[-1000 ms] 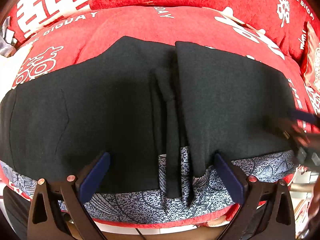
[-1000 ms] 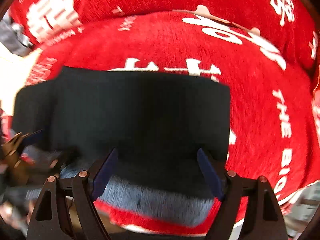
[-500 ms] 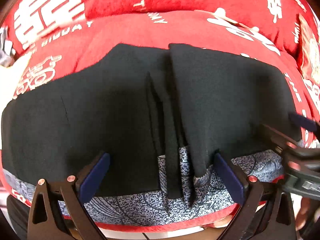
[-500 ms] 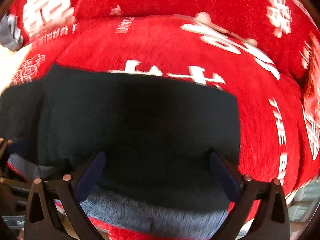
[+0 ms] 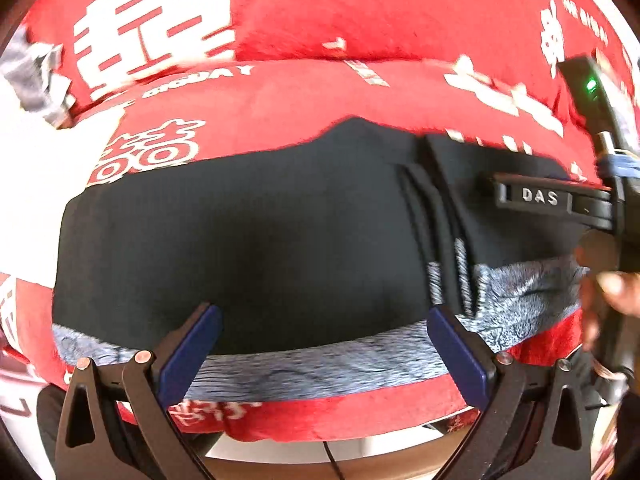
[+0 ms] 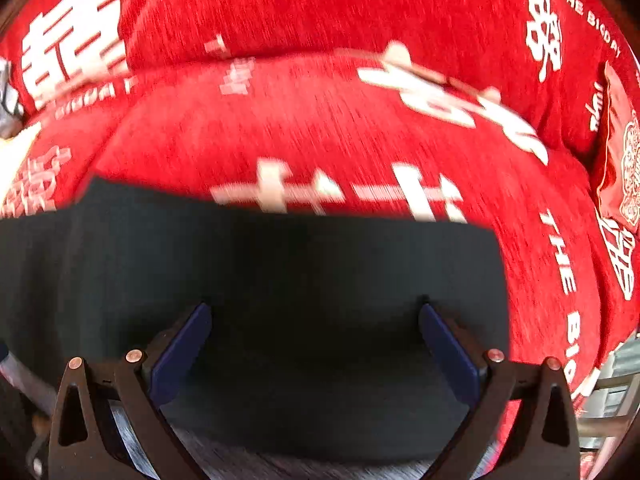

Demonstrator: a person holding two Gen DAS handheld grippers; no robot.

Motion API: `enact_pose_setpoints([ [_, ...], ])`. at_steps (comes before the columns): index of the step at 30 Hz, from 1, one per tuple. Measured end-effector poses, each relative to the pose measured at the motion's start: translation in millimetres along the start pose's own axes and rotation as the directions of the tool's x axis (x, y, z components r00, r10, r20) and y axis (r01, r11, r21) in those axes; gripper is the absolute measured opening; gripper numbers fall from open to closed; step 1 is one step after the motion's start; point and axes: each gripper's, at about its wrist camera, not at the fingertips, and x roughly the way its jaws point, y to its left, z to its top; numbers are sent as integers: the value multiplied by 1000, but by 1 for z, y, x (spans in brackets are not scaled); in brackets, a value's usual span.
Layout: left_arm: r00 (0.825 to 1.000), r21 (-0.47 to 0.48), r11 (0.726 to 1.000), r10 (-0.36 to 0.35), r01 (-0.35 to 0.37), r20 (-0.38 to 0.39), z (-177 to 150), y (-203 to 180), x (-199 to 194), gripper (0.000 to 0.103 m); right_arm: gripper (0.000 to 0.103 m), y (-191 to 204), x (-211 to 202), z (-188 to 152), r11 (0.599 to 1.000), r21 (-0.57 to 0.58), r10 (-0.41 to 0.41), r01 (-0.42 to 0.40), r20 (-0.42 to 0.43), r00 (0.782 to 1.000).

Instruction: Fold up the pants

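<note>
Black pants (image 5: 248,236) with a blue-grey patterned lining band (image 5: 304,364) lie flat on a red cushion, with folded pleats right of centre. My left gripper (image 5: 324,344) is open and empty at the pants' near edge, left of the pleats. My right gripper (image 6: 316,344) is open and empty over the right part of the pants (image 6: 280,280). Its black body (image 5: 560,200), marked DAS, shows at the right of the left wrist view, held by a hand.
The red cushion (image 5: 304,100) with white lettering carries the pants, with a red backrest (image 6: 320,8) behind. A red patterned item (image 6: 620,160) lies at the far right. Grey cloth (image 5: 36,80) sits at the far left.
My left gripper has shifted left along the near edge, so the pleats now lie to its right. My right gripper has moved closer over the pants. Both stay open.
</note>
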Motion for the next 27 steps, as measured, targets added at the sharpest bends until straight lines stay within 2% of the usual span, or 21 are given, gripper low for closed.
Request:
enact_pose_setpoints([
  [2, 1000, -43, 999, -16, 17, 20, -1, 20, -7, 103, 103, 11, -2, 7, 999, 25, 39, -39, 25, 999],
  [4, 999, -60, 998, 5, -3, 34, -1, 39, -11, 103, 103, 21, -6, 5, 998, 26, 60, -62, 55, 997],
  [6, 999, -73, 997, 31, -29, 35, -2, 55, -10, 103, 103, 35, -3, -3, 999, 3, 36, -37, 43, 998],
  [7, 999, -83, 996, 38, -35, 33, -4, 63, -8, 103, 103, 39, -6, -8, 1000, 2, 10, -10, 66, 998],
  [8, 999, -95, 995, 44, -41, 30, -6, 70, -7, 103, 103, 40, -12, -15, 1000, 16, 2, -3, 98, 995],
  [11, 997, -136, 988, 74, -73, -2, -13, 96, 2, 103, 103, 34, -22, -35, 996, 63, 56, -61, 82, 995],
  [13, 994, -181, 978, 98, -104, -42, -19, 120, 12, 103, 103, 33, -29, -46, 996, 48, 67, -72, 89, 994],
  [16, 992, -241, 964, 97, -113, -77, -26, 146, 22, 103, 103, 44, -41, -64, 997, -33, 73, -71, 69, 995],
  [18, 997, -257, 964, 51, -65, -63, -27, 156, 20, 103, 103, 58, -44, -77, 991, -126, 49, -44, 40, 998],
  [21, 996, -248, 965, 77, -83, -33, -22, 161, 13, 103, 103, 81, -71, -79, 971, -226, 108, -81, 111, 988],
  [24, 997, -269, 960, 70, -75, -29, -22, 175, 13, 103, 103, 119, -89, -62, 927, -363, 169, -94, 180, 969],
  [27, 980, -327, 925, 167, -193, -106, -28, 201, 26, 103, 103, 163, -66, -36, 854, -485, 256, -189, 77, 964],
])
